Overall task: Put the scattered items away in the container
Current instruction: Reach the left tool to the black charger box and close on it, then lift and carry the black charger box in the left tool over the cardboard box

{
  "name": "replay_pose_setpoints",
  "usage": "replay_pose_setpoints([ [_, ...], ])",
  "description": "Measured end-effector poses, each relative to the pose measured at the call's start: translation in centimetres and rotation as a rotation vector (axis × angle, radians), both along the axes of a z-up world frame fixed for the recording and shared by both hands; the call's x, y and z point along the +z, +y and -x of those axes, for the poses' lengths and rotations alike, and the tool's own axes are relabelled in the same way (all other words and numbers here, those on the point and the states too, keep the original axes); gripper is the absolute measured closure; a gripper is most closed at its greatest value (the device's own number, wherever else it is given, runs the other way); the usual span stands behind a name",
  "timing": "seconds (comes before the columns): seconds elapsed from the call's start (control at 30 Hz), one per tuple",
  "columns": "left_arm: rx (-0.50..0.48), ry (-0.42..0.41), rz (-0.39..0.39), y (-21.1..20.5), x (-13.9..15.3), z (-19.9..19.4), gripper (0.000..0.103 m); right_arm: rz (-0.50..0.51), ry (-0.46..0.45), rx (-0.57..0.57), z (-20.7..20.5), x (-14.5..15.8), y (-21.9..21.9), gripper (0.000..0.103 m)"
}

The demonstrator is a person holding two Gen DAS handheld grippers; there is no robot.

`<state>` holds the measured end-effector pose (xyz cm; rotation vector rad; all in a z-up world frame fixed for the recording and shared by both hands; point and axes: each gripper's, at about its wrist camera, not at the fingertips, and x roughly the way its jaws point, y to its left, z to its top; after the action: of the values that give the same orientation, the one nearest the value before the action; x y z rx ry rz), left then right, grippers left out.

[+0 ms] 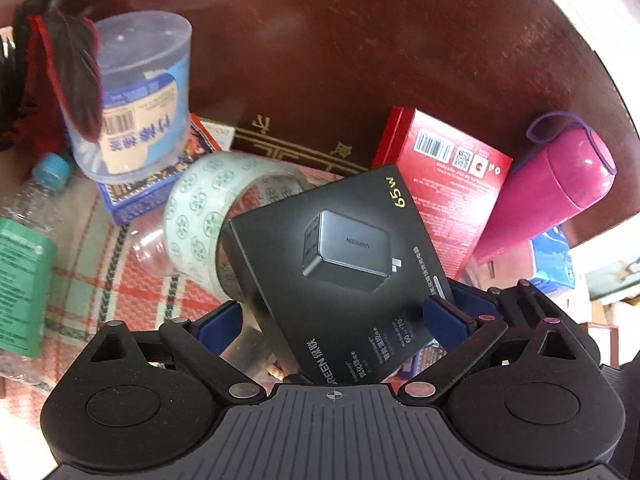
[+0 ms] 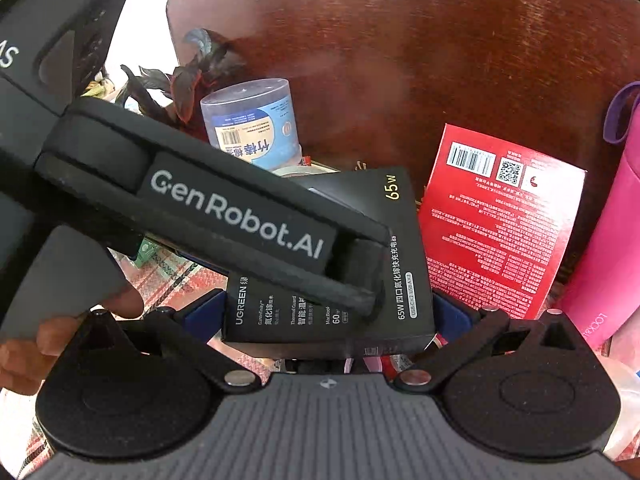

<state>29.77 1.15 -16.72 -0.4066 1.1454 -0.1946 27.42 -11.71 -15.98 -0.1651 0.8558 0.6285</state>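
Observation:
A black UGREEN 65W charger box (image 1: 340, 264) sits tilted between the blue pads of my left gripper (image 1: 336, 316), which is shut on it. In the right wrist view the same box (image 2: 400, 240) lies between the blue pads of my right gripper (image 2: 328, 312), whose jaws stand at the box's sides; a firm grip cannot be told. The left gripper's black body marked GenRobot.AI (image 2: 240, 216) crosses over the box. Behind stand a red box (image 1: 448, 184), a pink bottle (image 1: 552, 196) and a clear round tub (image 1: 140, 96) against the dark brown container wall (image 1: 360, 40).
A roll of clear tape (image 1: 208, 212), a blue patterned box (image 1: 148, 192) and a plastic bottle with green label (image 1: 24, 272) lie on a red checked cloth (image 1: 132, 292). A dark-leaved plant (image 2: 176, 80) is at the back left. A blue packet (image 1: 554, 264) is at the right.

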Motion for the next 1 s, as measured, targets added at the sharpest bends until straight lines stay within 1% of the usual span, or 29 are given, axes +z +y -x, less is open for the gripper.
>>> replay_pose_setpoints([
  [0.07,-0.002,0.01,0.023,0.1,-0.2,-0.1,0.008,0.004,0.002,0.0,0.0,-0.1,0.1,0.0],
  [0.2,-0.023,0.025,0.034,-0.3,-0.5,-0.2,0.009,0.014,0.009,0.001,-0.1,-0.2,0.2,0.0],
  [0.33,-0.045,0.032,0.014,-0.8,-0.4,0.3,0.011,0.026,0.035,0.007,0.1,-0.3,0.2,0.0],
  [0.53,-0.05,0.037,0.012,-1.3,0.0,1.3,0.014,0.018,0.051,-0.002,1.1,-0.2,-0.3,0.0],
  [0.7,-0.056,0.014,0.002,-1.6,1.1,2.5,0.015,0.025,0.031,0.002,2.3,0.7,-0.6,0.0],
  [1.0,-0.061,-0.046,-0.03,-2.0,4.8,5.9,0.015,0.012,-0.019,0.005,5.4,3.7,-0.9,0.001],
])
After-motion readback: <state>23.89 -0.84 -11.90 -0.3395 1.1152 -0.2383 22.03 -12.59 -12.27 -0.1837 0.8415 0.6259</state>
